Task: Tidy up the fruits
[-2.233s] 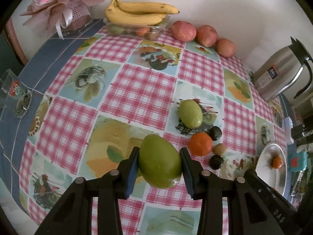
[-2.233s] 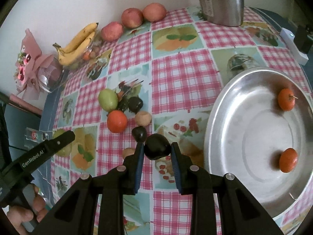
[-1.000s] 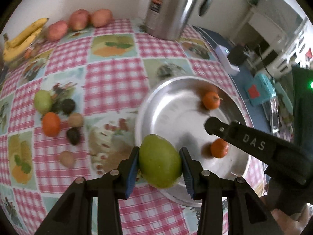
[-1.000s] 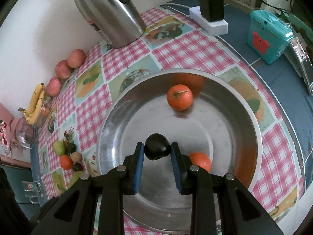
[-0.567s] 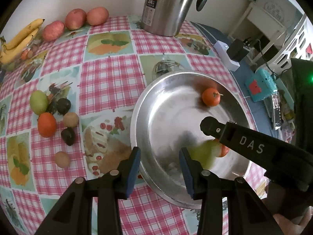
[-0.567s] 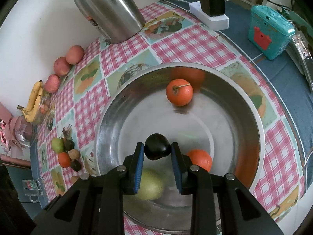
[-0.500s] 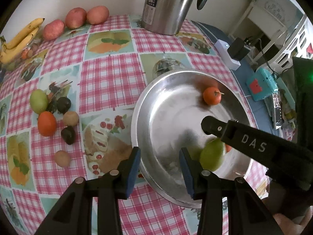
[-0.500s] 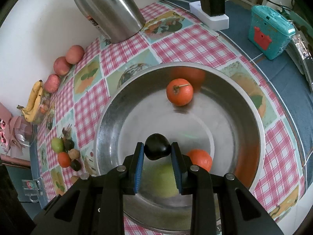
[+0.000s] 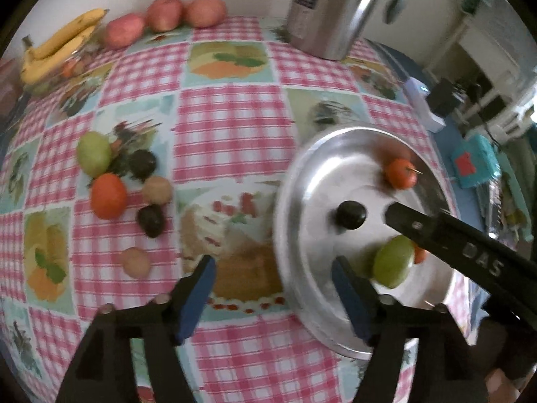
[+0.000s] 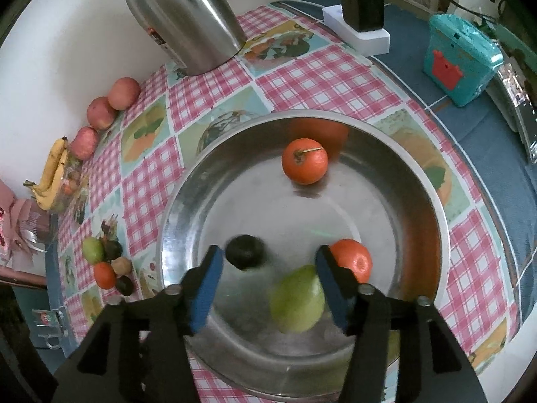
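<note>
Steel bowl (image 10: 433, 201) rim ringing dark fruit (image 10: 244, 252), green mango (image 10: 297, 302); both grippers' jaws opening, empty.

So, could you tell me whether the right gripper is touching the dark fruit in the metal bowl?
Apart. The right wrist view shows the right gripper with jaws opening and the dark fruit lying free in the metal bowl, bare metal showing between it and the near pad.

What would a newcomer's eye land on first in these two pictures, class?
First, the big shiny metal bowl on the pink checked tablecloth, holding two oranges, a green mango and a dark round fruit. Next, the right gripper above it, its blue-padded fingers opening with nothing between them. Then the tall steel kettle by the wall, and the cluster of loose fruit left on the cloth.
</note>
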